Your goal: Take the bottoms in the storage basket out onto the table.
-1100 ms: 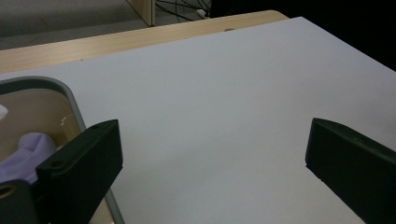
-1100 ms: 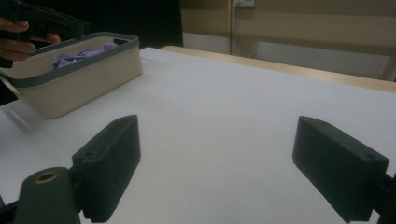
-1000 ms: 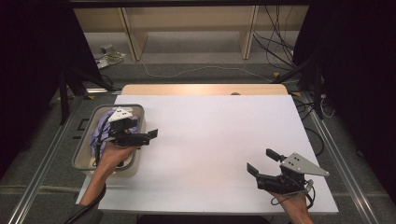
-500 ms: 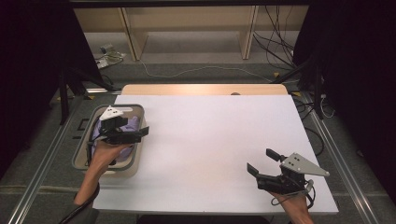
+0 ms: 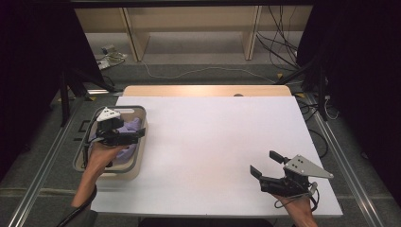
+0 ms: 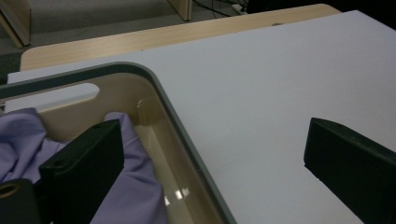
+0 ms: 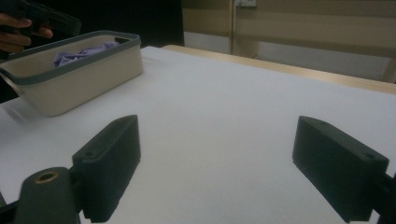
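A beige basket [image 5: 138, 158] with a grey rim stands at the table's left edge, and a purple cloth [image 5: 128, 126] lies crumpled inside it. My left gripper [image 5: 138, 134] hovers open over the basket, holding nothing. In the left gripper view its jaws straddle the basket rim [image 6: 163, 100]: one jaw is above the purple cloth [image 6: 135, 186], the other above the white table. My right gripper [image 5: 263, 162] is open and holds nothing, low over the table's front right. From the right gripper view the basket [image 7: 84, 77] and the cloth [image 7: 77, 56] lie far left.
The white table top [image 5: 213, 137] stretches between the two grippers. A wooden strip [image 5: 203, 91] runs along its far edge. Beyond it are shelf legs and cables [image 5: 283, 47] on the floor. Metal rails [image 5: 42, 175] flank the table.
My left gripper has shifted left and slightly back, from the basket's right edge to above its middle. The right gripper has stayed put.
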`<state>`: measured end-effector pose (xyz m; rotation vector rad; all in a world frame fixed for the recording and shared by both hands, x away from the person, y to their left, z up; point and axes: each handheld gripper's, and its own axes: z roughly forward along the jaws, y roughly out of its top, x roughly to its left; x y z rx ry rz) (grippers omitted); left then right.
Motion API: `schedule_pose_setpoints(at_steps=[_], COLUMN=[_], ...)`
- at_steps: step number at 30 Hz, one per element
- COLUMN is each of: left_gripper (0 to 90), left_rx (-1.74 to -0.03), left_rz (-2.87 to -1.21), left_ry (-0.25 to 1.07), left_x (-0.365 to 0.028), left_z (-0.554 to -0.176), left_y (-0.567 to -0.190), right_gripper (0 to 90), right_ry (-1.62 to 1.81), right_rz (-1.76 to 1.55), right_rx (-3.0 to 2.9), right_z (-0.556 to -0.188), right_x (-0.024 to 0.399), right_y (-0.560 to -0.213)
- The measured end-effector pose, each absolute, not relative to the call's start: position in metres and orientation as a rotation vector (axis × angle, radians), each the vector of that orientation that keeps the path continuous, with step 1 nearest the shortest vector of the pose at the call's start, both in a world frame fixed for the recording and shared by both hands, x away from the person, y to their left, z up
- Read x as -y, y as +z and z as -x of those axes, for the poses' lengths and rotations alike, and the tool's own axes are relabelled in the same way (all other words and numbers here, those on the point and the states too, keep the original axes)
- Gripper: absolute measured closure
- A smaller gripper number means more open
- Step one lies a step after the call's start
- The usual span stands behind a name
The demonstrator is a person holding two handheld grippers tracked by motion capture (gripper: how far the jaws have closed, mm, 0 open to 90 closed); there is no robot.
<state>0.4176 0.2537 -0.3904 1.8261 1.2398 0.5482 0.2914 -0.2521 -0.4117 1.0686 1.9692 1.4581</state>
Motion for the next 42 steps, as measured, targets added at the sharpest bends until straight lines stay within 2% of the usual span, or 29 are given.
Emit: schedule_pose_setpoints(at_steps=[9, 13, 29, 42], left_gripper=[4.4, 4.4, 4.4, 4.5], left_rx=[-1.295, -1.322, -1.421, -1.484], left_rz=[-1.812, -1.858, -1.886, -1.972], left_ry=[0.562, 0.590, 0.555, 0.560], left_x=[-0.267, -0.272, -0.289, -0.292], left_z=[-0.418, -0.420, -0.425, -0.429], left_y=[-0.390, -0.392, -0.401, -0.414], right_gripper=[16.2, 16.2, 16.2, 16.2], right_ry=[1.458, 1.458, 1.456, 1.454], right_rz=[-1.072, -1.070, -1.070, -1.067], right_rx=[-1.968, -1.969, -1.978, -1.980], right_z=[-0.292, -0.292, -0.292, -0.292], right_x=[0.252, 0.252, 0.252, 0.252], right_y=[-0.412, -0.412, -0.412, -0.412])
